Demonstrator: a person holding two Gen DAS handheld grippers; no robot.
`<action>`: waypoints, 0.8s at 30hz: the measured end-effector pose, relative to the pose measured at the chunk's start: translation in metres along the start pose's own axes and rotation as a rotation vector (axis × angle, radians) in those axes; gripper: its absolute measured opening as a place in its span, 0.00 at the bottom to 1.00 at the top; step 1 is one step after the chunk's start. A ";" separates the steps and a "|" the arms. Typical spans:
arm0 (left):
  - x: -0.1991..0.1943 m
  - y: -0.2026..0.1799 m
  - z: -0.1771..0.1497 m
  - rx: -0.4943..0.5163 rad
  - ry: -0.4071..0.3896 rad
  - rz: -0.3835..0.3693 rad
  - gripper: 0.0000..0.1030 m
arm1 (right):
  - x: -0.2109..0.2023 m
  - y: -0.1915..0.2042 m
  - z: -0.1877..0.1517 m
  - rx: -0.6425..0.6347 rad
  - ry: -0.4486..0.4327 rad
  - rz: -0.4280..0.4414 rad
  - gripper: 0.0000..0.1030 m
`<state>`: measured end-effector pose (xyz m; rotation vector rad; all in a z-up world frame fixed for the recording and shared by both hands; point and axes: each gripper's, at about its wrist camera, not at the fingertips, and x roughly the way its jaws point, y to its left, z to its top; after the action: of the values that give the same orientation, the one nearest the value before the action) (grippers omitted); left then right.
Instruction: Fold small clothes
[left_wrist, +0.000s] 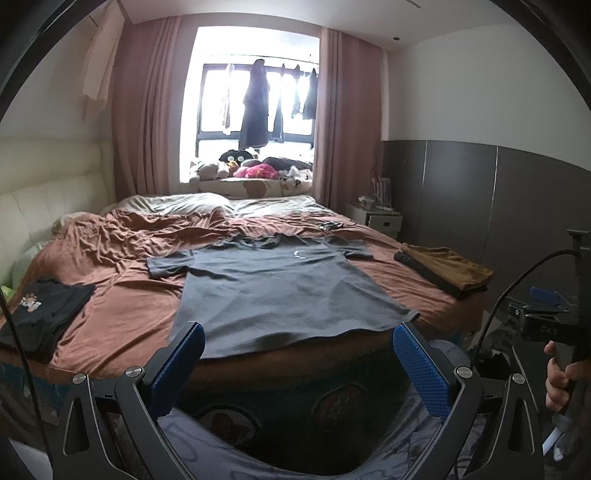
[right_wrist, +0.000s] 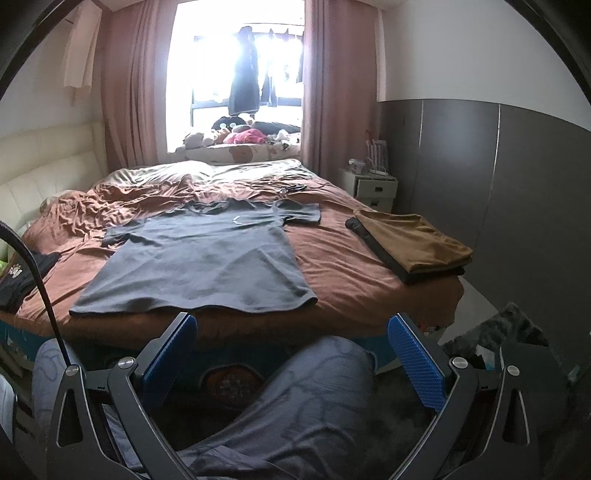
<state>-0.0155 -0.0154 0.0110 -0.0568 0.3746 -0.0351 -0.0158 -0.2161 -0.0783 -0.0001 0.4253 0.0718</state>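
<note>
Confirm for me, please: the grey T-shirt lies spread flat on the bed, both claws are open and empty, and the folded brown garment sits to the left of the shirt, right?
Not quite. The folded brown garment sits to the right of the grey T-shirt, near the bed's right edge, as the right wrist view shows. The rest holds: the shirt lies spread flat, and the left claw and right claw are open and empty.

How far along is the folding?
Done: a folded stack sits at the bed's right edge. In hand: nothing; left hand-held gripper and right hand-held gripper are open, short of the bed. Left: the grey T-shirt lies flat, unfolded; a black garment waits, crumpled.
</note>
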 end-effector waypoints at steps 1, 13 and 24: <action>0.001 0.000 0.001 0.003 0.001 -0.002 1.00 | -0.001 0.000 0.001 0.002 -0.002 -0.001 1.00; 0.003 0.000 0.006 0.016 0.000 -0.009 1.00 | -0.003 0.000 0.005 0.010 -0.009 -0.005 1.00; -0.004 -0.007 0.003 0.027 -0.011 -0.002 1.00 | -0.006 -0.008 0.005 0.016 -0.012 -0.007 1.00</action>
<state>-0.0183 -0.0217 0.0161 -0.0305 0.3629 -0.0424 -0.0183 -0.2246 -0.0712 0.0146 0.4142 0.0613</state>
